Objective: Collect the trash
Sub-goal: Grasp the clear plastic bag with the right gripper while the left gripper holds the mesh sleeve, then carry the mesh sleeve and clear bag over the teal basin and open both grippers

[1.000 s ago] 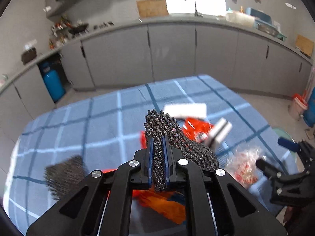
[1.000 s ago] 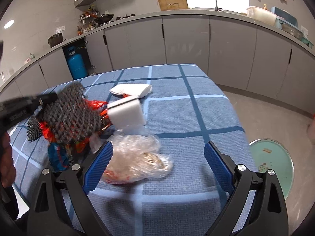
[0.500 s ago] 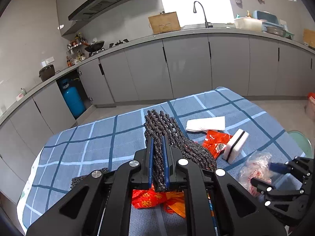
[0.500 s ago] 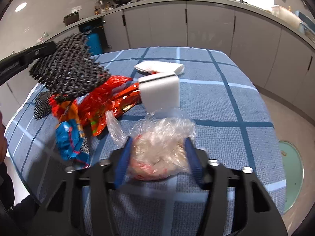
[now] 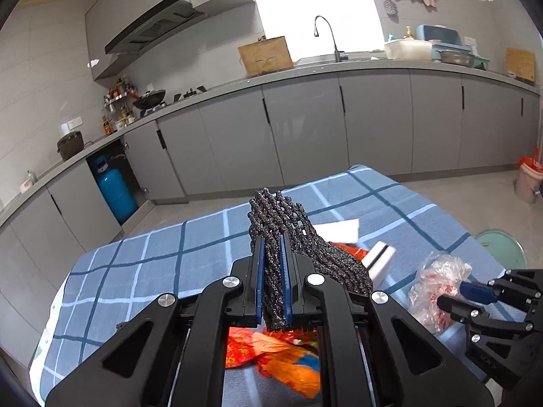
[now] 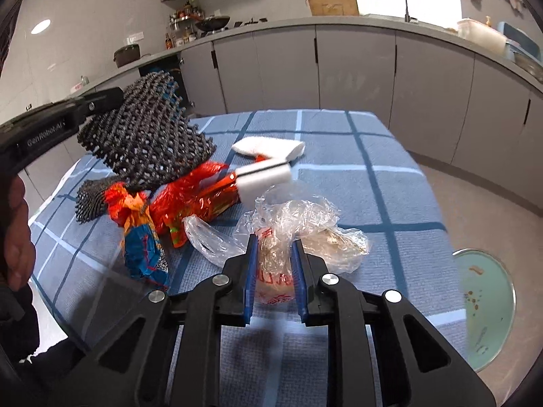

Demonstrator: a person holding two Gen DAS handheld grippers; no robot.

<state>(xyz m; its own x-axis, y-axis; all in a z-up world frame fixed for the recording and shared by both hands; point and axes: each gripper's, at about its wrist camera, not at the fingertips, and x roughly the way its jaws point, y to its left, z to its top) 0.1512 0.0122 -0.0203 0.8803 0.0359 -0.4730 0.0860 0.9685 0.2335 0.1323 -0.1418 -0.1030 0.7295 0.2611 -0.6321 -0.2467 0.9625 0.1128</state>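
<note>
Both tongs loaded with trash above the checked surface (image 5: 152, 254).

Left wrist view: the left tongs (image 5: 272, 271) are pinched tight on the black mesh pad (image 5: 288, 230), lifted over the orange wrappers (image 5: 281, 356); keep that squeeze firm. Right wrist view: the right tongs (image 6: 274, 271) are closed narrowly around the clear plastic bag (image 6: 298, 227), which sits between the pads on the surface; lift it straight up so loose film doesn't drag the white sponge (image 6: 264, 179).

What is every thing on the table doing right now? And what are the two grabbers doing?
Left gripper: shut on the black mesh.
Black mesh: held up above the table.
Right gripper: shut on the plastic bag.
Plastic bag: crumpled, pinched between the fingers.
Red wrapper: crinkled, lying on the tablecloth.
Orange and blue wrapper: crumpled, beside the red one.
White sponge: against the red wrapper.
White cloth: folded, lying flat.
</note>
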